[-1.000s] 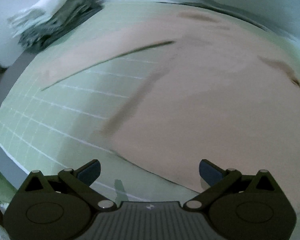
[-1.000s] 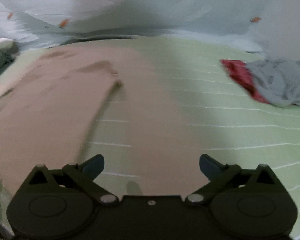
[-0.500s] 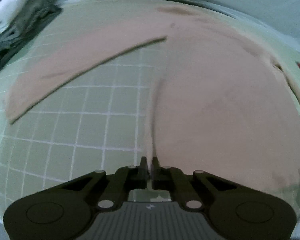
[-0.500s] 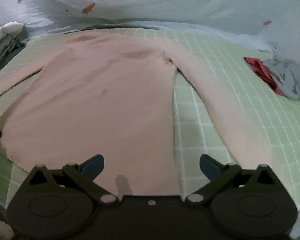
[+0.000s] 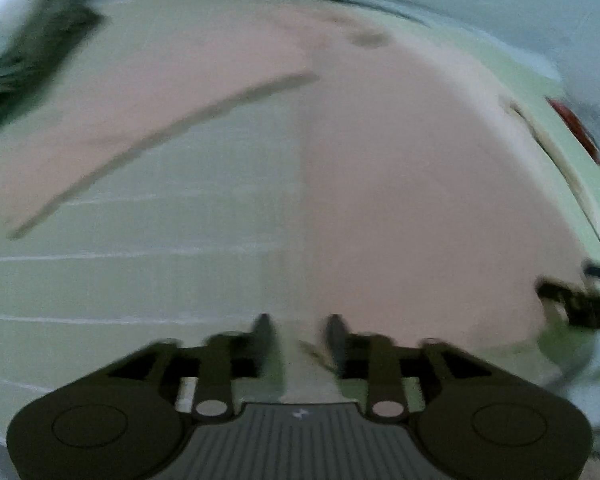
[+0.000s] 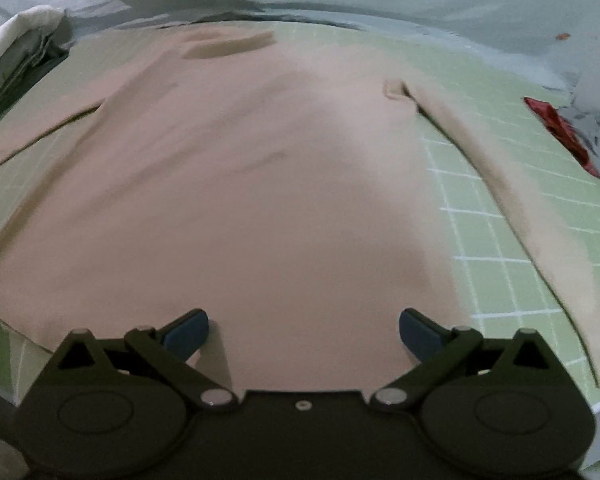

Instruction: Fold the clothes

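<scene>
A pink shirt [image 6: 260,184] lies flat on the green grid mat [image 6: 500,232], ahead of both grippers. Right gripper [image 6: 303,330] fingers are wide apart; left gripper [image 5: 300,340] fingers are a little apart

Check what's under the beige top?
The beige long-sleeved top lies flat on the green grid mat, which shows around its body and sleeves. Whatever else sits beneath the fabric is covered; nothing bulges through. The right claw hovers open at its hem.

Blurring across the whole left wrist view, smearing the left gripper [image 5: 300,340]; cutting off the beige top's [image 6: 240,200] hem behind the right gripper [image 6: 302,330].
</scene>
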A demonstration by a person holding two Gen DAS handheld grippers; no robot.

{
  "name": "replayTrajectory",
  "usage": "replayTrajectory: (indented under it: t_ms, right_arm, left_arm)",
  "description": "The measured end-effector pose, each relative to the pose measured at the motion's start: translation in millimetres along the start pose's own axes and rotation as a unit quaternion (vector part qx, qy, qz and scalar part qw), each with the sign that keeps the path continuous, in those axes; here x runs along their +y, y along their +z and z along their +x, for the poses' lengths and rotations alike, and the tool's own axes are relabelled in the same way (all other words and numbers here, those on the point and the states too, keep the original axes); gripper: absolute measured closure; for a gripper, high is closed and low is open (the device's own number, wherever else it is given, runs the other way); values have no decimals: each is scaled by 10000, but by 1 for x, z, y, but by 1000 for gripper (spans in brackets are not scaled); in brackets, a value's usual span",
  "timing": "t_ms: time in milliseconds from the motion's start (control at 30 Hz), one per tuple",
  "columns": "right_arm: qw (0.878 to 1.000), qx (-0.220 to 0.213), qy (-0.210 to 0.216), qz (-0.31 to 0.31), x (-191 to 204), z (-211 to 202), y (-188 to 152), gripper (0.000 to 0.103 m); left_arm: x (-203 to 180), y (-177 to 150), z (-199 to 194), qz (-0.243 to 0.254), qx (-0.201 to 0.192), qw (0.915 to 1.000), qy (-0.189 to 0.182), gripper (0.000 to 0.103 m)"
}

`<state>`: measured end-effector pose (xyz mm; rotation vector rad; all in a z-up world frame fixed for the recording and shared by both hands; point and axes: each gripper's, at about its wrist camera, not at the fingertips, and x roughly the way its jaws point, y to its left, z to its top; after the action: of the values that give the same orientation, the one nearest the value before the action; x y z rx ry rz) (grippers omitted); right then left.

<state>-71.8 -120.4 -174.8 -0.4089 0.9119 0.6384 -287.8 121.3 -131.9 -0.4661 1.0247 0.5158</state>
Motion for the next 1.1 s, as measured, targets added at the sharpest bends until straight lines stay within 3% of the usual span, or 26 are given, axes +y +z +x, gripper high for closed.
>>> replayTrajectory:
  t_ms: [67,133,200,267,333,467,667,833,867,900,933,967,1000,1033,1100]
  right_arm:
    - [10000,-15,13,-28,3,2,2,0]
    - [10000,-46,-21,-59,5,2,6,0]
    - [9999,-63,-83,-40,7,4,8,0]
    - [9999,-29,-112,11,5,7,12,0]
    - [10000,30,-59,52,3,11,14,0]
    - [9998,150,49,134,0,20,19,0]
    - [9992,-6,286,288,-8,27,18,0]
    - [9991,-135,312,266,-10,27,16,0]
    - [9991,-141,301,277,-10,27,16,0]
    - [9991,-137,278,298,-9,28,16,0]
    - [9991,-137,260,314,-8,28,17,0]
    - [9991,-139,244,330,-7,28,17,0]
    - [9990,-152,234,344,-8,28,17,0]
    - [9989,-169,218,367,-7,28,18,0]
    - [9988,-183,184,414,-6,28,18,0]
  left_arm:
    - [26,6,-9,-507,-227,9984,130,53]
    - [53,12,-17,-1048,-467,9930,288,40]
    - [79,18,-22,-1514,-712,9836,666,18]
    - [104,25,-20,-1906,-807,9712,1178,17]
    - [126,32,-16,-2179,-779,9628,1397,17]
    - [153,41,-3,-2723,-801,9487,1395,14]
    - [166,63,23,-2845,-854,9399,1686,5]
    - [169,77,33,-2706,-810,9386,1979,6]
    - [167,77,34,-2679,-802,9378,2057,11]
    - [165,77,34,-2623,-801,9363,2192,28]
    - [162,77,34,-2540,-809,9355,2319,37]
    - [160,77,32,-2404,-849,9375,2370,60]
    - [159,77,30,-2312,-894,9415,2285,89]
    - [159,77,28,-2272,-910,9438,2221,97]
    - [161,77,23,-2240,-939,9438,2240,97]
